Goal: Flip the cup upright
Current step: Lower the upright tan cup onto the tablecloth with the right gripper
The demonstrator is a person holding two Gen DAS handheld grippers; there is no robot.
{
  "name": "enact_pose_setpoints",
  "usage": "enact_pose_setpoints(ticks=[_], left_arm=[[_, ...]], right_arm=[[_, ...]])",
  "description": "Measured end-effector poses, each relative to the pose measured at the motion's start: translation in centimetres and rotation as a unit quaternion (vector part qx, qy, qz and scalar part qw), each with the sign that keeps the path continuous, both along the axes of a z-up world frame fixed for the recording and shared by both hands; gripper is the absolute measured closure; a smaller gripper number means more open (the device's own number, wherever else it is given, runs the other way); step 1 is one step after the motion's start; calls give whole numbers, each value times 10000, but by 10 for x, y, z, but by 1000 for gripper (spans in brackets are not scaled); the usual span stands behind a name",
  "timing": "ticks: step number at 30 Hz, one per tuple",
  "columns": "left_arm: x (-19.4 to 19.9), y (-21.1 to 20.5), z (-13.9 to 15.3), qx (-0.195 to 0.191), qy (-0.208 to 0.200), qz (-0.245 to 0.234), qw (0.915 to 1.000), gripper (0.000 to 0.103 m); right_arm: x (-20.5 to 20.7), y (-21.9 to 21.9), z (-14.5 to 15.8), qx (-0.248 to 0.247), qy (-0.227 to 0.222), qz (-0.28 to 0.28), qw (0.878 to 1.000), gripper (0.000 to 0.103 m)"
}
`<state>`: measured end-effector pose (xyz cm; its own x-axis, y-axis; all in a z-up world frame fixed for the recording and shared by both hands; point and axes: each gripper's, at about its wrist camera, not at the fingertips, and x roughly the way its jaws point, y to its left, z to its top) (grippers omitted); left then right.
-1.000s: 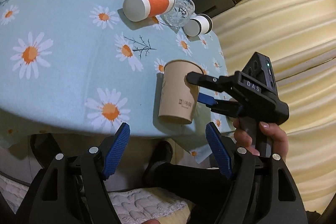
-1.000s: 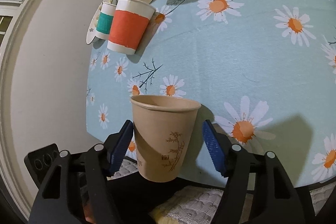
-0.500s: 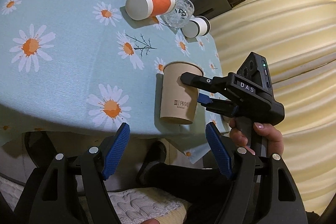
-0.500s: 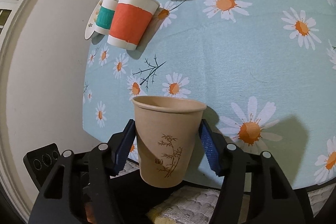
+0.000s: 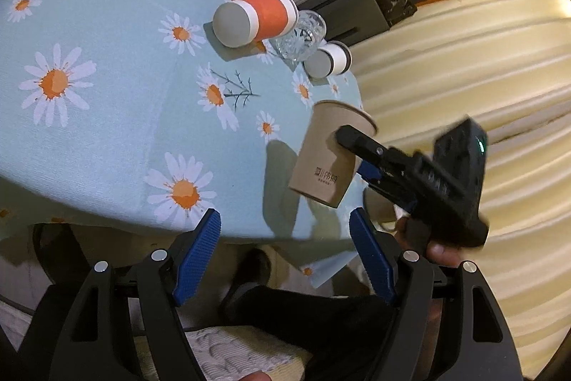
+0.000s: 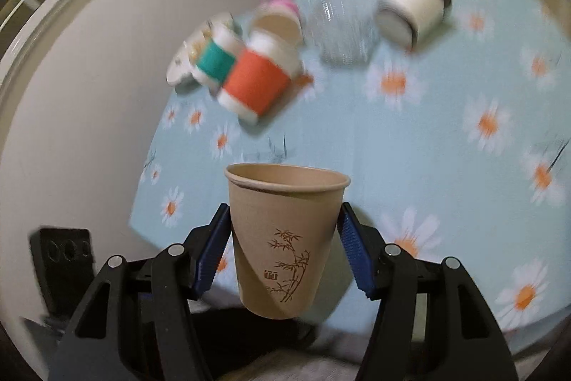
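In the right wrist view the far table is smeared by motion blur, and the base of the kraft paper cup hides part of the dark area below it. The right gripper presses its ribbed blue pads against the cup's sides, rim at 12 o'clock. From the left wrist view, the cup hangs tilted above the table's edge at 3 o'clock. The left gripper gapes wide, empty. Beyond, at 12 o'clock, an orange-banded cup lies on its side.

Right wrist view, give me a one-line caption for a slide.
Right gripper clamps a brown bamboo-print paper cup, rim up, above the daisy tablecloth.
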<state>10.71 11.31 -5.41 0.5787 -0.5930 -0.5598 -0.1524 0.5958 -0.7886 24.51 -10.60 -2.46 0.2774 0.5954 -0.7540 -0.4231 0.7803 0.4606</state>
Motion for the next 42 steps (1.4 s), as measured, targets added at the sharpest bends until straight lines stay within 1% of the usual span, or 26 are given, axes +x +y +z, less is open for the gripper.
enact_pose_setpoints(ticks=[2, 3, 5, 7, 11, 12, 14, 20, 24, 27, 32, 35, 42], left_arm=[[0, 4, 2, -153, -95, 125, 9998, 30], [-1, 6, 3, -184, -125, 156, 9996, 30], [-1, 7, 4, -195, -164, 203, 9995, 30], [-1, 8, 3, -195, -158, 206, 9995, 30], [-4, 12, -3, -255, -152, 251, 9992, 30], [-5, 14, -3, -256, -155, 266, 9992, 30], [-7, 18, -6, -287, -140, 312, 9990, 30], [-8, 20, -9, -371, -147, 311, 9987, 30], [-7, 20, -13, -484, -120, 317, 9983, 30], [-7, 20, -12, -473, -142, 327, 9982, 30], [-6, 20, -14, -420, -99, 325, 9985, 30], [-6, 21, -14, -410, -93, 345, 9985, 30], [-4, 17, -13, -256, -76, 292, 9992, 30]], right_arm=[[-12, 0, 4, -16, -487, -115, 9987, 42], [-21, 1, 7, -88, -884, -228, 9958, 42], [-33, 5, 9, -259, -1484, -344, 9880, 42], [-42, 6, 8, -338, -1814, -481, 9817, 42], [-56, 9, 4, -404, -2306, -693, 9697, 42], [-62, 8, 5, -476, -2518, -797, 9633, 42], [-71, 12, 2, -553, -2787, -964, 9539, 42], [-84, 24, -20, -769, -3190, -1275, 9360, 42], [-89, 27, -31, -816, -3286, -1400, 9305, 42], [-91, 27, -36, -911, -3415, -1482, 9237, 42], [-92, 28, -47, -950, -3489, -1476, 9206, 42], [-98, 30, -50, -1008, -3665, -1428, 9138, 42], [-105, 33, -52, -1068, -3719, -1322, 9126, 42]])
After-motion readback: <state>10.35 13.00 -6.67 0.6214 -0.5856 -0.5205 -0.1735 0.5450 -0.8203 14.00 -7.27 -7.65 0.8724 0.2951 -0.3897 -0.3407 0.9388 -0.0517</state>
